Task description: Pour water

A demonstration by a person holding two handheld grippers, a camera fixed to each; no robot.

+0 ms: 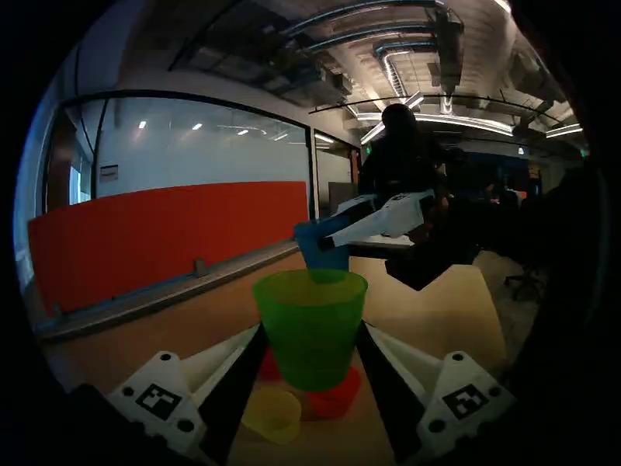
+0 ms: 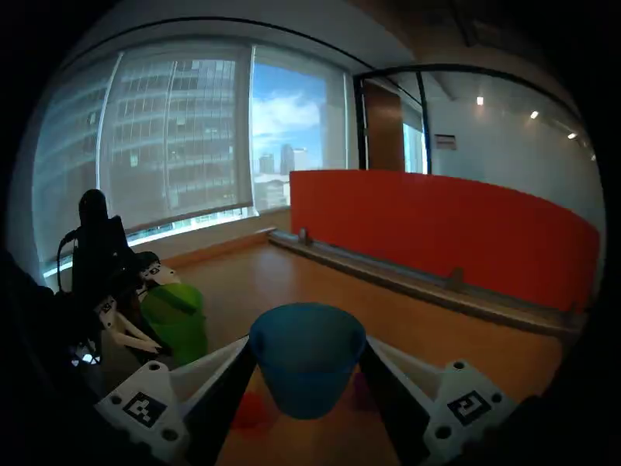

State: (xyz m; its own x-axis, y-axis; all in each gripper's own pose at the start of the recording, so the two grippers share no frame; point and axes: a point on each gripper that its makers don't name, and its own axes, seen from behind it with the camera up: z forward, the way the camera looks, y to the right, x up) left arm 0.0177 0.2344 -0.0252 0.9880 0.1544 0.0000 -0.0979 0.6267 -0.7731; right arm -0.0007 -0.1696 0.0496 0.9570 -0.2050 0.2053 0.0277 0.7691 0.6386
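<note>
Fingers (image 1: 225, 373) of my left gripper (image 1: 310, 330) pressed on both sides of a green cup (image 1: 310, 307), which I held upright above the table. My right gripper (image 2: 307, 346) was clamped the same way on a blue cup (image 2: 307, 377), its mouth up in the right gripper view. In the left gripper view, the blue cup hung just behind and above the green cup's rim. I could not tell whether the two touched.

Beneath the green cup, a yellow cup (image 1: 272, 415) and a red cup (image 1: 338, 396) sat close together on the wooden table (image 1: 194, 326). A second red patch (image 1: 268, 365) beside my left finger was too hidden to identify. In the right gripper view, a red shape (image 2: 252, 408) and a purple one (image 2: 361, 382) lay blurred under the blue cup.

A red partition (image 1: 155, 233) ran along the table's far edge, with a glass wall (image 1: 202, 147) above it and pipes (image 1: 365, 35) across the ceiling. A person (image 1: 400, 155) stood dark behind the right gripper. Tall windows (image 2: 178, 140) with blinds faced city towers.

I counted two grippers and two held cups. On the table were one yellow cup and at least one red.
</note>
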